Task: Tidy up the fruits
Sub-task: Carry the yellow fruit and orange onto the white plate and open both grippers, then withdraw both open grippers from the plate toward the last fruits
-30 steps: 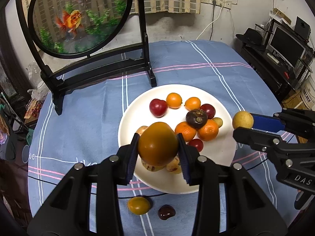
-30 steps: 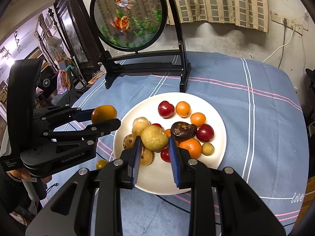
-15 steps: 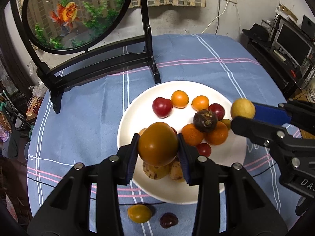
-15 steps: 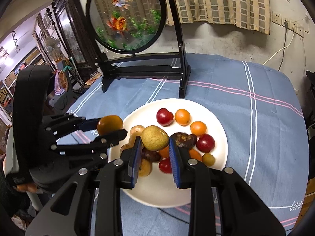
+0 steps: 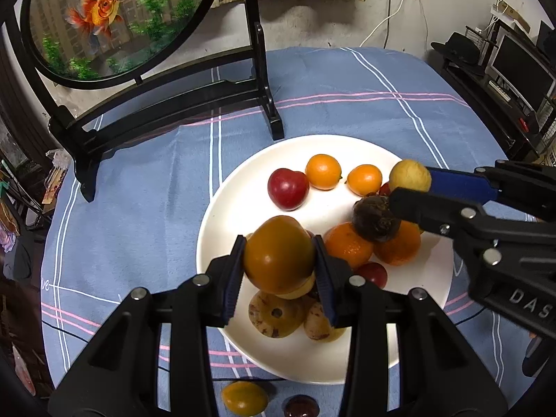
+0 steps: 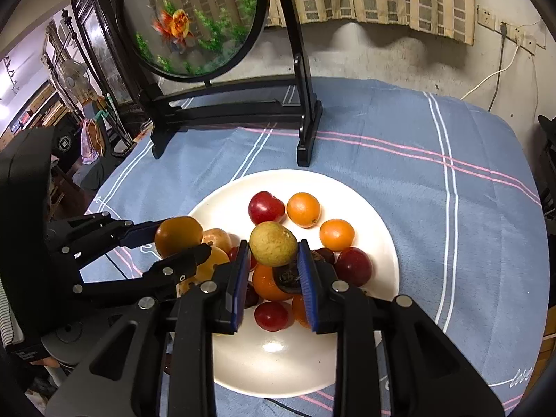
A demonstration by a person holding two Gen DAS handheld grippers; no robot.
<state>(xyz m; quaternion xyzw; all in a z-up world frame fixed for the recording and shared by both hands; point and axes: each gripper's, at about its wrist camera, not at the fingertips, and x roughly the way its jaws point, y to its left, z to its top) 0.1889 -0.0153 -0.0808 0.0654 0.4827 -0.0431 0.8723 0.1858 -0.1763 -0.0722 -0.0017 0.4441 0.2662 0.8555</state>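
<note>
My left gripper (image 5: pixel 279 260) is shut on a brown-orange round fruit (image 5: pixel 279 254), held over the near left part of a white plate (image 5: pixel 229 215). My right gripper (image 6: pixel 272 255) is shut on a yellow-green fruit (image 6: pixel 272 247), above the pile in the middle of the same plate (image 6: pixel 378 222). Each gripper shows in the other's view: the right one (image 5: pixel 411 186) with its yellow fruit (image 5: pixel 409 176), the left one (image 6: pixel 180 238) with its orange-brown fruit (image 6: pixel 178 231). Red plums, small oranges, a dark fruit (image 5: pixel 375 219) and spotted tan fruits lie on the plate.
A black stand with a round goldfish panel (image 5: pixel 104 21) stands on the blue striped cloth (image 5: pixel 139 187) behind the plate. An orange-brown fruit (image 5: pixel 245 398) and a dark red fruit (image 5: pixel 301 409) lie on the cloth by the plate's near rim. A cable runs under the plate.
Both grippers have moved forward and lower over the plate with their fruits still held. The right gripper's fruit has come in from the plate's right edge to over the pile.
</note>
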